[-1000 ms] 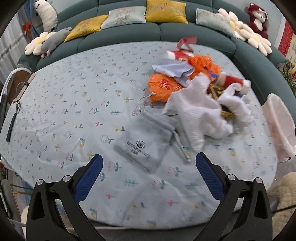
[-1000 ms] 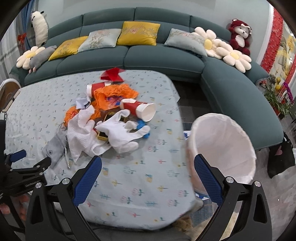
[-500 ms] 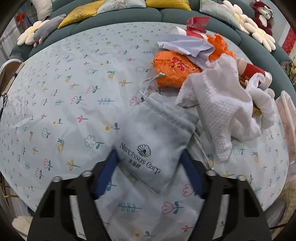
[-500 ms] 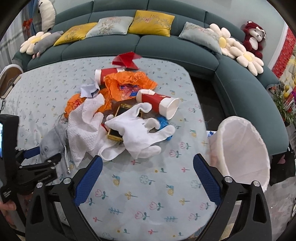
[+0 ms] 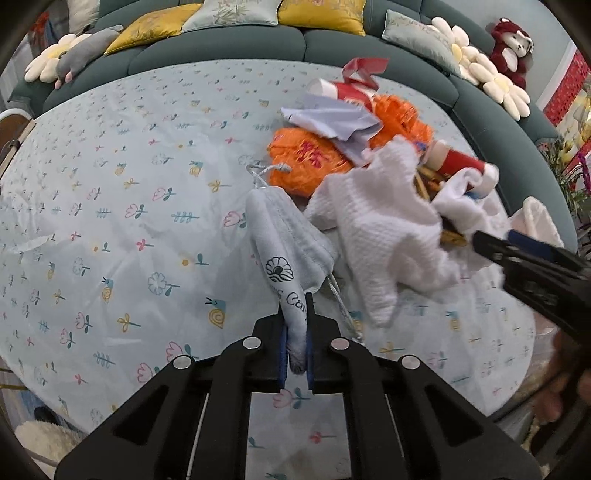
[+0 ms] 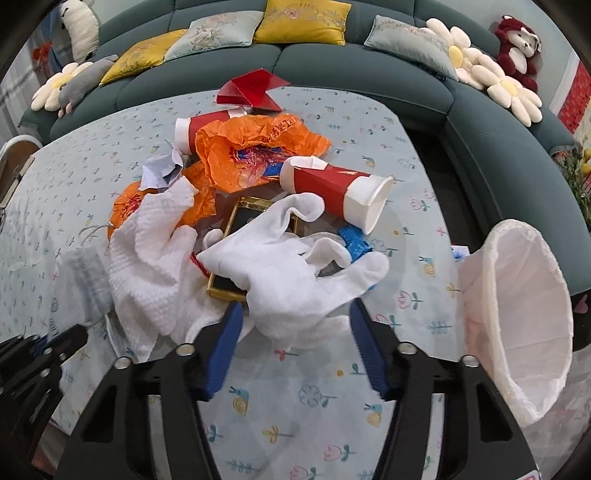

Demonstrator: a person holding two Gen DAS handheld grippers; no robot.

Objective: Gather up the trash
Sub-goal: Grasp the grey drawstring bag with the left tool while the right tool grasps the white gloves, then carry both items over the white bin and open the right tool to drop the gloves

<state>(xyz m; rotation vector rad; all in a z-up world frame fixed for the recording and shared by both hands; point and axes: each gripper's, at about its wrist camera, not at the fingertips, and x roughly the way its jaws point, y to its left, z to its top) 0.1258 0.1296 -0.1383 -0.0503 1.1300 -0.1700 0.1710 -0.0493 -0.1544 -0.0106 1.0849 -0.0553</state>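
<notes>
Teal sofa [image 6: 354, 70] lined with yellow cushion [image 6: 301, 16], daisy pillows [image 6: 491, 79], red plush monkey [image 6: 519, 44]; floral tablecloth [image 5: 110, 206] spread

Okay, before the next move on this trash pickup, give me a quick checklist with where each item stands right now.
1. Left gripper pinching the grey drawstring pouch: ok.
2. Pouch lifted clear of the tablecloth: not ok.
3. White glove between the right gripper jaws: ok.
4. Right pads pressing on the glove: not ok, jaws closing.
5. Lined trash bin mouth unobstructed: ok.
6. Glove free of the gold-edged box beneath: cannot tell.
</notes>
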